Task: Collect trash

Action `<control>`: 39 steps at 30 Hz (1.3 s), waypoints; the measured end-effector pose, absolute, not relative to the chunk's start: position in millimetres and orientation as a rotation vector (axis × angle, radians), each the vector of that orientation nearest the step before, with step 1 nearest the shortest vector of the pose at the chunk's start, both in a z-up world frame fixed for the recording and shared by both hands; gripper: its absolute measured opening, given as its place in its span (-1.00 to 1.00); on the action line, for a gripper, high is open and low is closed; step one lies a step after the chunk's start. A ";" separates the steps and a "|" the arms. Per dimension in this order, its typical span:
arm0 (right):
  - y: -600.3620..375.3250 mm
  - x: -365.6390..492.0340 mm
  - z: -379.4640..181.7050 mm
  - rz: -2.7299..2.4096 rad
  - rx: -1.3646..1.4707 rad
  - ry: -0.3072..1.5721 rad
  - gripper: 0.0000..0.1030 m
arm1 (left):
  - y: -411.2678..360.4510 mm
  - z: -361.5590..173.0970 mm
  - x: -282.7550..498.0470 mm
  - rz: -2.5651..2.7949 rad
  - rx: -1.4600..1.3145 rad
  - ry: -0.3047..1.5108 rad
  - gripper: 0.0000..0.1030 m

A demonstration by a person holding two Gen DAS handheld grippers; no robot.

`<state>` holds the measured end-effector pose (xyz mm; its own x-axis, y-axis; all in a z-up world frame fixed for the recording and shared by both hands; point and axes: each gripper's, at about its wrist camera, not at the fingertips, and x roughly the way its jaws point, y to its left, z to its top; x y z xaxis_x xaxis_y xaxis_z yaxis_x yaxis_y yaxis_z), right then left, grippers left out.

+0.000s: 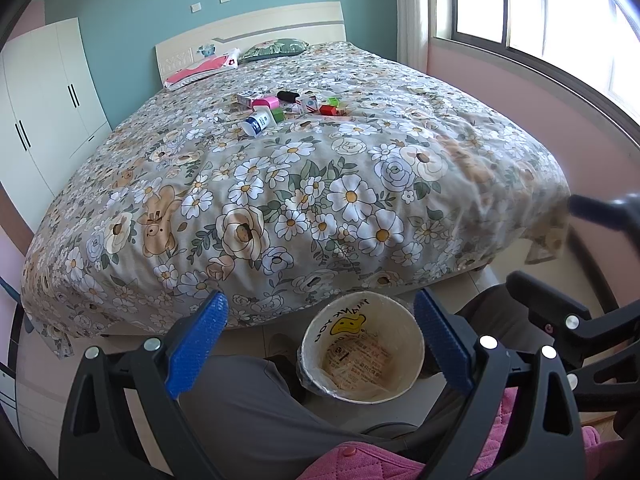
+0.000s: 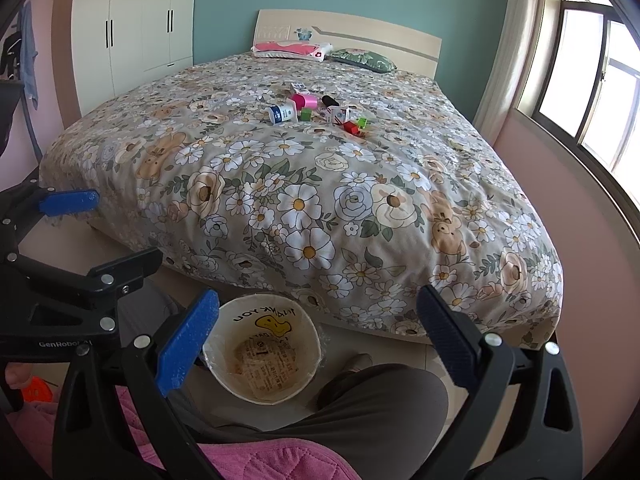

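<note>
Here, both tongs, left [image 1: 320, 312] and right [image 2: 318, 308], apart, empty; one lined bin [image 1: 362, 346]; two pillows [image 2: 294, 49].

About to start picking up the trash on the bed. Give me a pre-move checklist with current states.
1. Left gripper jaws open and empty: ok.
2. Right gripper jaws open and empty: ok.
3. Trash bin upright on the floor at the foot of the bed, lined: ok.
4. Room left in the bin: ok.
5. Trash in reach: not ok; the white bottle and boxes lie far up the bed.
6. Which items count as trash: cannot tell.
</note>
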<state>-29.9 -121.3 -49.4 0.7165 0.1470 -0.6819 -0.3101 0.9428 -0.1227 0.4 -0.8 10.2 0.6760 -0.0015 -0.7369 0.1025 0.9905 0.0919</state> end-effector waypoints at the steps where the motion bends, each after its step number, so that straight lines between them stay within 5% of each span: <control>1: -121.0 -29.8 -49.6 0.256 -0.236 0.732 0.87 | -0.8 10.7 0.4 -0.059 0.130 0.827 0.85; 39: -121.6 -30.7 -54.5 0.257 -0.233 0.734 0.87 | 0.2 3.1 -2.1 -0.055 0.126 0.823 0.85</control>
<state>-30.7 -121.6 -54.6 0.7139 0.1490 -0.6842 -0.3109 0.9430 -0.1190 -2.1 0.2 3.1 0.6793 -0.0002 -0.7339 0.0983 0.9910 0.0908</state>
